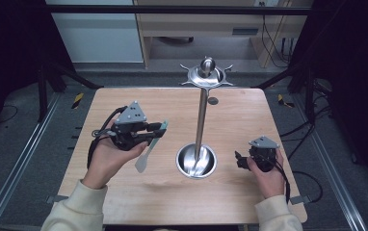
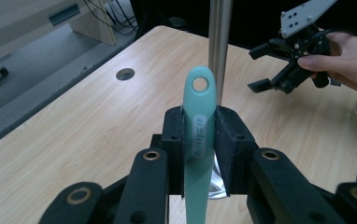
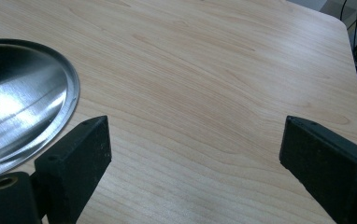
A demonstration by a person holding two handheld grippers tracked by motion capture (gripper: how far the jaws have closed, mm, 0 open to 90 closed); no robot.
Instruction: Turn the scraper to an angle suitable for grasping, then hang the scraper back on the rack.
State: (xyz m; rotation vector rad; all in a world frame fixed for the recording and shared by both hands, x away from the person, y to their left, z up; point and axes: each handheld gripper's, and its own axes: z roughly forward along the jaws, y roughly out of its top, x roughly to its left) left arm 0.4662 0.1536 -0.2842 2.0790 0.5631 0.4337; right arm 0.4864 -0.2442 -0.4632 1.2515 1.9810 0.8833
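Observation:
A teal spatula (image 1: 142, 162) with a pale blade hangs over the table, blade down and to the left of the steel stand. My left gripper (image 1: 154, 132) is shut on its handle. In the left gripper view the handle (image 2: 200, 95) stands between the two pads, its hanging hole above them. The steel stand has a round dish base (image 1: 196, 162), a thin pole (image 1: 201, 115) and a hooked crown (image 1: 206, 73) on top. My right gripper (image 1: 240, 160) is held right of the base, open and holding nothing, with its jaws wide apart over bare wood (image 3: 195, 140).
The wooden table (image 1: 124, 192) has a small round hole (image 1: 213, 100) near its far edge, behind the pole. The stand's base (image 3: 22, 107) lies just left of my right gripper's jaws. Cables trail from both grippers. Dark floor and metal rails surround the table.

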